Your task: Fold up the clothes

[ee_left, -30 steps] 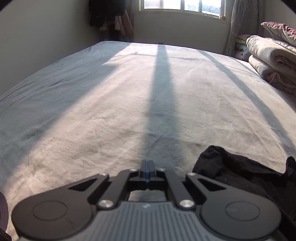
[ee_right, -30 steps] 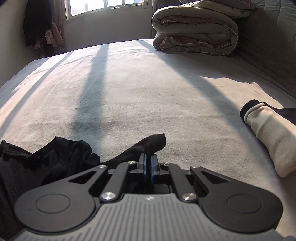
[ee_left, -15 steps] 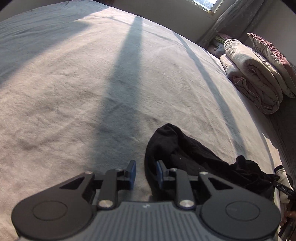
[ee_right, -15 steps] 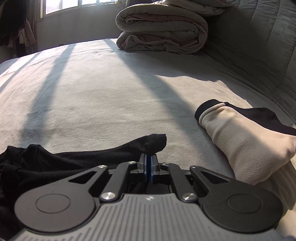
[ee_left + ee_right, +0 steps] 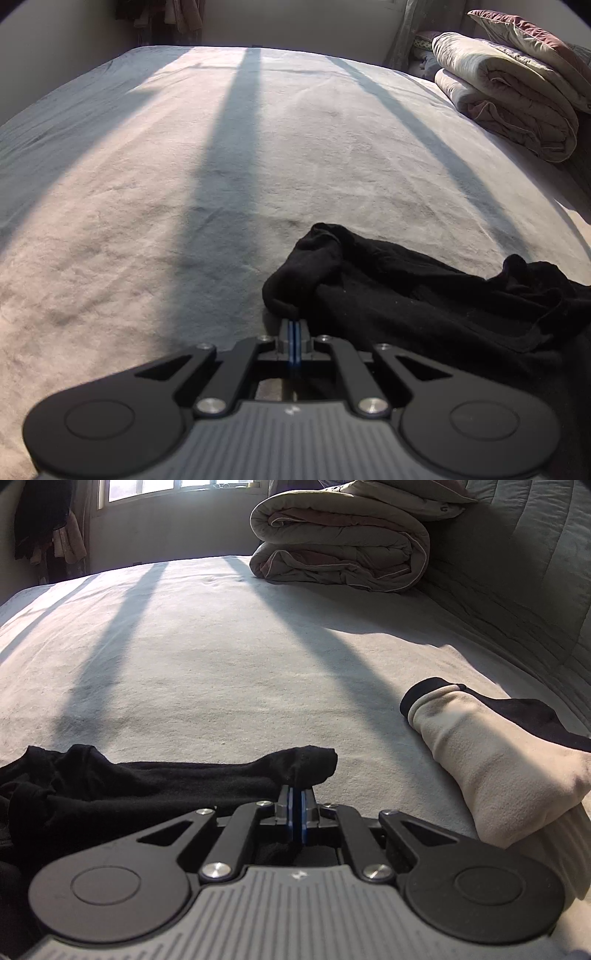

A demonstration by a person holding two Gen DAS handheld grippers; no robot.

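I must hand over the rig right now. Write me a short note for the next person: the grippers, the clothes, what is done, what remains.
Left gripper: its jaws have just closed, pinching an edge of the crumpled black garment.
Right gripper: shut on another end of that garment.
The garment lies bunched on the grey bed cover. A cream sleeve with black cuff lies to the right.
Done: both ends gripped.
Left: spread it flat, then fold.

Right gripper (image 5: 295,805) clamped on black garment (image 5: 140,779) lying on the bed (image 5: 221,657). Cream sleeve (image 5: 487,760) right of the garment. Folded quilt (image 5: 340,542) well beyond it.
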